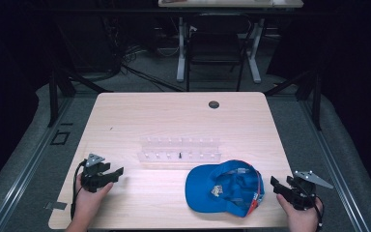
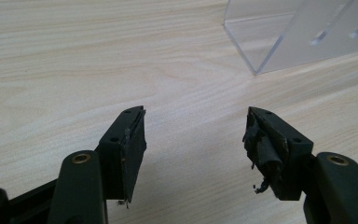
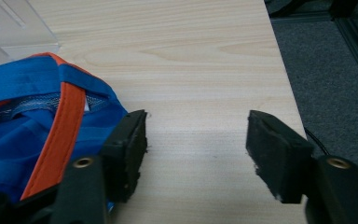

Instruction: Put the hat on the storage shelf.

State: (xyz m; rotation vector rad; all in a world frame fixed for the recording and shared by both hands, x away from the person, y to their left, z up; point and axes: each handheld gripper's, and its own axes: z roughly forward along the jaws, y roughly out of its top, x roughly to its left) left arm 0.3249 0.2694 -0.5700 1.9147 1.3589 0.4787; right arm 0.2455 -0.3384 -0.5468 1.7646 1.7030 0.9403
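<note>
A blue cap with an orange back strap lies upside down on the wooden table, near the front right. My right gripper rests just right of it, jaws wide apart and empty; in the right gripper view the cap lies beside the left jaw and the right gripper frames bare wood. My left gripper sits at the front left, open, with nothing between its jaws. In the left gripper view the left gripper points toward a clear acrylic rack.
The clear acrylic rack with rows of small pegs stands mid-table, behind the cap. A dark grommet hole sits near the table's far edge. The table's right edge drops to grey carpet close to my right gripper. A chair and desk legs stand beyond.
</note>
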